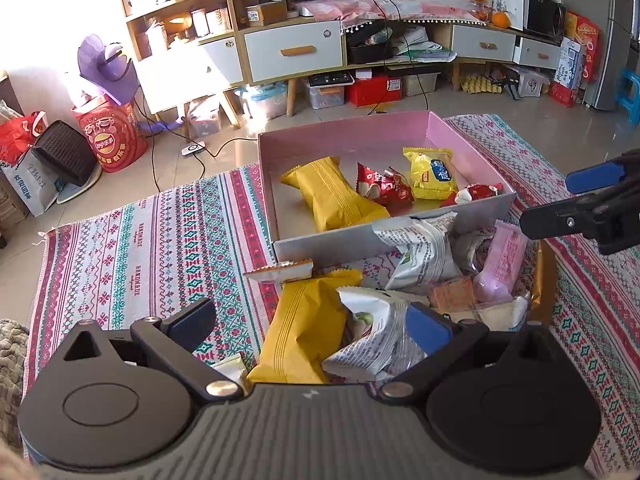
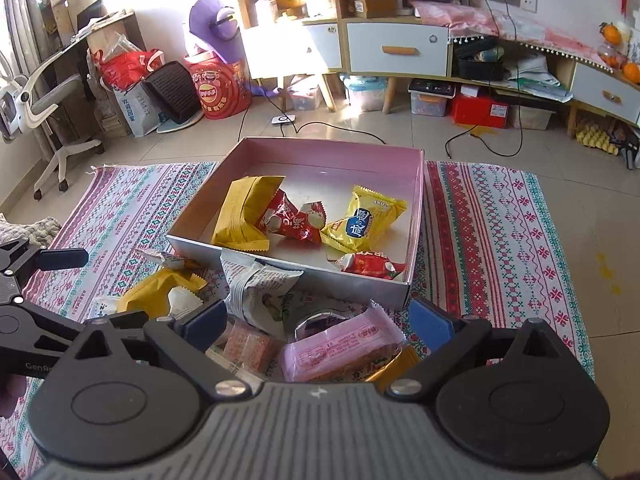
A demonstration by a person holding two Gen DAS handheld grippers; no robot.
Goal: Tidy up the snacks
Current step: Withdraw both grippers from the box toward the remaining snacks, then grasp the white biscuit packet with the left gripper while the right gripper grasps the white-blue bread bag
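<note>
Both grippers spread wide above the loose snack pile, nothing held.

Left view: my left gripper [image 1: 310, 330] hangs with jaws apart over a mustard packet [image 1: 302, 332] and a white bag [image 1: 380, 344]; closing now could catch both, since they overlap. It also shows a flat orange packet [image 1: 280, 270] against the pink box [image 1: 344, 136]. Right view: my right gripper [image 2: 318, 326], jaws apart too, sits over a pink wrapper [image 2: 340, 350]; only here do I see four snacks spread in the box, and the near wall could snag a lift.
</note>
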